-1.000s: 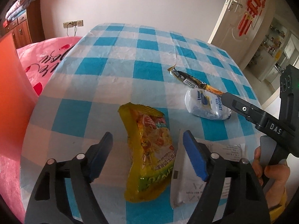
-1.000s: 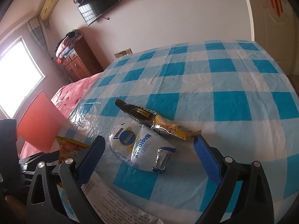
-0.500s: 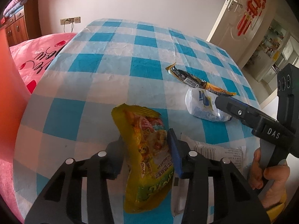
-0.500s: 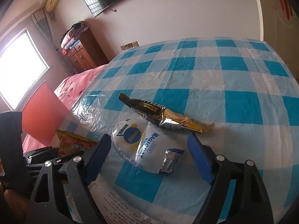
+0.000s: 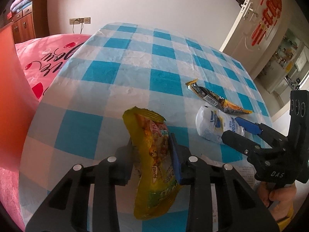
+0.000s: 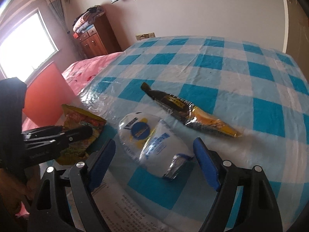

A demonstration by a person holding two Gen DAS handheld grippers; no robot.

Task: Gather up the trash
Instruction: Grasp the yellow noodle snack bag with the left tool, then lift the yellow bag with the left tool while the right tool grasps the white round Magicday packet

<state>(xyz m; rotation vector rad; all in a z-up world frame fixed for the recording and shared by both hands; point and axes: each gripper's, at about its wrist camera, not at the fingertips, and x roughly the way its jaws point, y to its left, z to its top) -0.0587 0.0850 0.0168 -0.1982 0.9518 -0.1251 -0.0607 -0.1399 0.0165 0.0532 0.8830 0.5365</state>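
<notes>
A yellow snack bag (image 5: 154, 154) stands pinched between the pads of my left gripper (image 5: 151, 145), whose jaws are closing on it and crumple its middle. The right wrist view shows that bag (image 6: 81, 119) at the left. A white packet with blue print (image 6: 154, 141) lies on the blue checked tablecloth (image 5: 135, 77) between the fingers of my right gripper (image 6: 154, 145), which is open, its pads clear of the packet on both sides. Just beyond it lies a black and gold wrapper (image 6: 189, 112). A printed paper sheet (image 6: 125, 203) lies under both grippers near the table's front edge.
A person's hand (image 5: 280, 195) holds the right gripper at the table's right edge. A pink bed (image 5: 48, 58) and an orange-red board (image 5: 9, 96) are to the left of the table. A wooden dresser (image 6: 92, 38) stands by the far wall, and an open door (image 5: 260, 19) is at the far right.
My left jaws have closed from wide apart onto the yellow snack bag, squeezing it narrower. My right gripper has moved in around the white packet and its jaws have narrowed a little.
</notes>
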